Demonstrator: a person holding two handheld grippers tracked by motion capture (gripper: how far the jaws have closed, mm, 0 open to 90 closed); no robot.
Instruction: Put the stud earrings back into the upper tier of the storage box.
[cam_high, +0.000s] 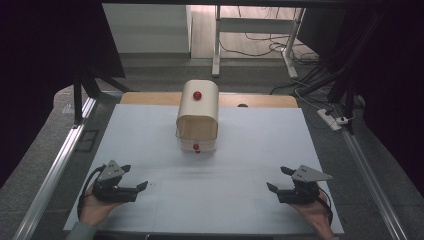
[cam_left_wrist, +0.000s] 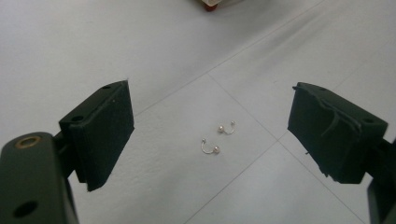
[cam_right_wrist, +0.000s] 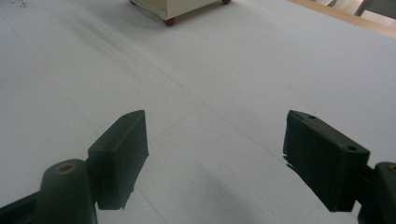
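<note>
Left gripper (cam_high: 134, 176) rests low on the white table sheet (cam_high: 240, 150), jaws spread wide with nothing between the pads; right gripper (cam_high: 280, 178) the same at the far side, jaws spread, empty. Two small curved silver earrings with pearl ends (cam_left_wrist: 217, 138) lie flat on the sheet just ahead of the left gripper, side by side, near but not touching, roughly centred between its jaws in the left gripper view. Cream rounded jewellery box with red knob (cam_high: 197, 116) sits mid-table, well apart from both grippers, its lower drawer looks pulled out a bit toward the person.

Step in hand looks like picking up one earring with the left. To do it well: aim at one earring alone, lower pads till they brush the sheet, bracket the wire hook across its narrow side, close slowly. Thin wire can skid or flip out, so keep the pads level and lift straight. Right gripper could steady the box
</note>
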